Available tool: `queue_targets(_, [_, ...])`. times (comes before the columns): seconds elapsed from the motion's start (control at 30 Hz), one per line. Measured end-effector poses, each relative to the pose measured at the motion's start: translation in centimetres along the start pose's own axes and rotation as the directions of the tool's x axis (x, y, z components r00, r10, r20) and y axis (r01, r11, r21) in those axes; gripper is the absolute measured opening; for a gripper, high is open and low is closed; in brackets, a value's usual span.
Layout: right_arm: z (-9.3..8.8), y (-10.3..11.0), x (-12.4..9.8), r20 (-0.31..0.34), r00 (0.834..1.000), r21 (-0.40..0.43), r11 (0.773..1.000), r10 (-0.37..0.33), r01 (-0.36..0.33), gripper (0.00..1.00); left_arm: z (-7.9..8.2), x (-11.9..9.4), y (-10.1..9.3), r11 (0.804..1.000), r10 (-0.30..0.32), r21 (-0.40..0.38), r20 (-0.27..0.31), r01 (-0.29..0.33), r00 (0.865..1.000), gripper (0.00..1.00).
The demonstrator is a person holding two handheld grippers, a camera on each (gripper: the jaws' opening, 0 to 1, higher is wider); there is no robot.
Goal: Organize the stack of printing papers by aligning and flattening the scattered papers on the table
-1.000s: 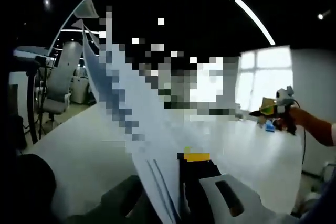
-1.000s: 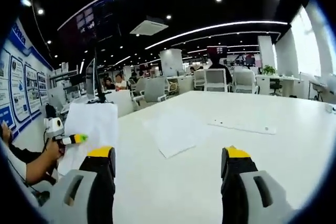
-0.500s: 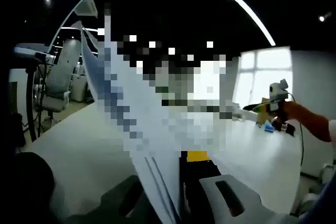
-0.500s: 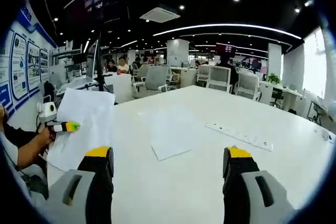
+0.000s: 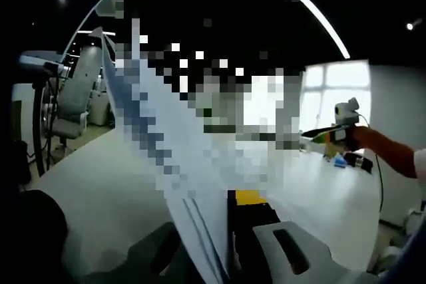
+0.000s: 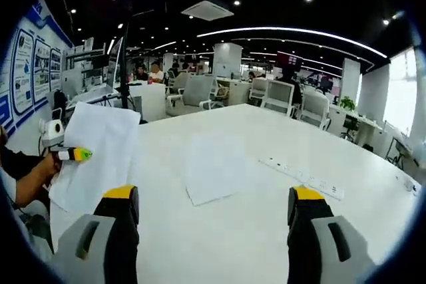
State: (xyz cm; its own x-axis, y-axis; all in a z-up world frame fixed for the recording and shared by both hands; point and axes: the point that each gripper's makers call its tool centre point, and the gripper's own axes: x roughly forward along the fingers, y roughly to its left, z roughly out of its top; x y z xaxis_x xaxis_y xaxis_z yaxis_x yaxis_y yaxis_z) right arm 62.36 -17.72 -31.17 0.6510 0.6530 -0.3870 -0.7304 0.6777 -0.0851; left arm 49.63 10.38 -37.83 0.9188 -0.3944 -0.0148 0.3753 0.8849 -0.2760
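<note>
Left claw (image 5: 229, 231) grips a raised paper sheet (image 5: 193, 184); right claw (image 6: 212, 211) gapes over white table (image 6: 266, 231).

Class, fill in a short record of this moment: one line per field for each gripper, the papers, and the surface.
Left gripper: shut on held sheet, lifted above the table edge
Held sheet: raised, hanging at a slant
Right gripper: open, jaws wide apart, holding nothing
Flat papers: lying on the table ahead of the right gripper
Table: white
Power strip: right of the flat papers
</note>
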Motion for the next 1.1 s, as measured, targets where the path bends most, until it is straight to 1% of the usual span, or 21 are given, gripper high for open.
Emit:
queue_targets(0.13, [0.4,-0.6,0.6,-0.004,1.0,-0.011,1.0,-0.01,0.009,0.89,0.0,0.0,0.0,1.0,-0.001,-0.003,-0.002,0.001,1.0,0.07])
queue_targets(0.3, [0.3,-0.4,1.2,-0.021,1.0,-0.009,1.0,-0.003,0.003,0.88,0.0,0.0,0.0,1.0,-0.001,0.0,-0.001,0.001,1.0,0.07])
queue_targets(0.47, [0.2,-0.2,1.9,-0.034,0.999,-0.025,1.0,-0.003,0.003,0.88,0.0,0.1,0.1,1.0,-0.002,-0.006,-0.003,0.002,1.0,0.07])
queue_targets(0.77, [-0.1,0.0,2.3,-0.042,0.999,-0.036,0.999,-0.009,0.007,0.88,0.1,0.1,0.3,1.0,-0.003,-0.006,-0.001,0.003,1.0,0.07])
queue_targets(0.83, [-0.3,-0.1,2.4,-0.049,0.999,-0.049,0.999,-0.009,0.007,0.86,0.1,0.1,0.3,1.0,-0.003,-0.006,-0.001,0.003,1.0,0.07])
queue_targets(0.9, [-0.4,0.0,2.5,-0.053,0.999,-0.05,0.999,0.002,-0.004,0.82,0.1,0.1,0.3,1.0,-0.004,-0.005,0.0,0.004,1.0,0.07])
queue_targets(1.03, [-0.5,0.0,2.7,-0.059,0.998,-0.035,0.999,-0.004,0.002,0.83,0.1,0.1,0.3,1.0,-0.005,-0.006,0.001,0.005,1.0,0.07])
queue_targets(1.1, [-0.3,0.0,2.8,-0.051,0.999,-0.042,0.999,0.001,-0.003,0.83,0.2,0.1,0.3,1.0,-0.006,-0.006,0.002,0.006,1.0,0.07])
